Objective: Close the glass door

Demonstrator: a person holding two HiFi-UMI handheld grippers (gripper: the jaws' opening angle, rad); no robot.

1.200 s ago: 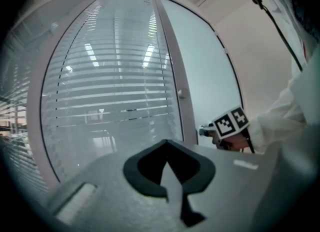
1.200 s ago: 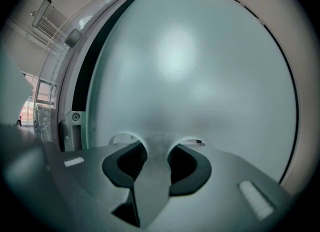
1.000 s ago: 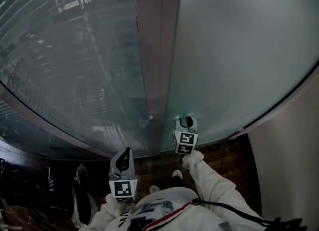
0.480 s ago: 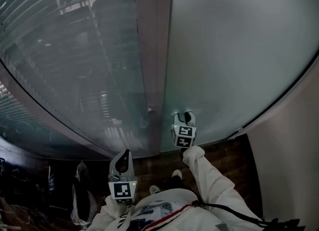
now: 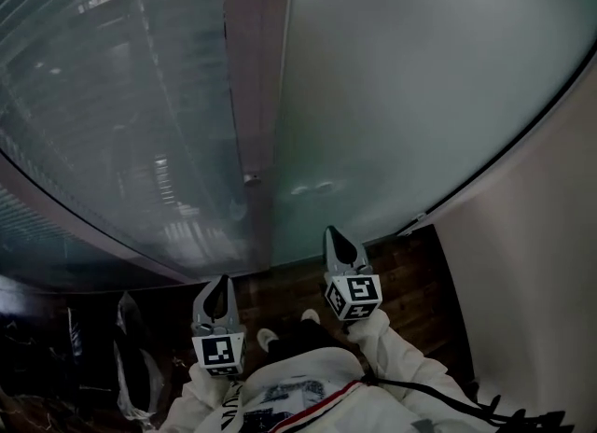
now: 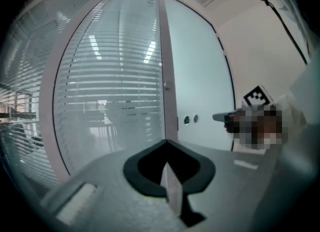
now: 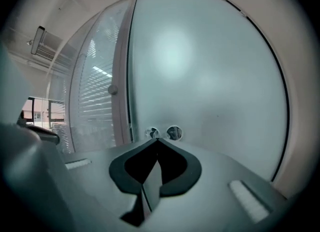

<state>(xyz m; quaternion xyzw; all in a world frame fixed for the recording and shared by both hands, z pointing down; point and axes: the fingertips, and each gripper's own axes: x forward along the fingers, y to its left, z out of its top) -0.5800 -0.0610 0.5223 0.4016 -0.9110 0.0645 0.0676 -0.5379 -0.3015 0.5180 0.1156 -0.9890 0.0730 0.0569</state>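
Right gripper has backed off the door, jaws just closed, empty — left gripper shut, empty too. If it needs seating, I'd nudge near the discs at 12 o'clock.

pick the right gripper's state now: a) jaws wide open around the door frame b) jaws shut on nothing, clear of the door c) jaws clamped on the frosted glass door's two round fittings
B: the right gripper view shows the right gripper with its jaws just closed, meeting on nothing, and the left gripper view shows a gap between it and the frosted glass door with its two round fittings.
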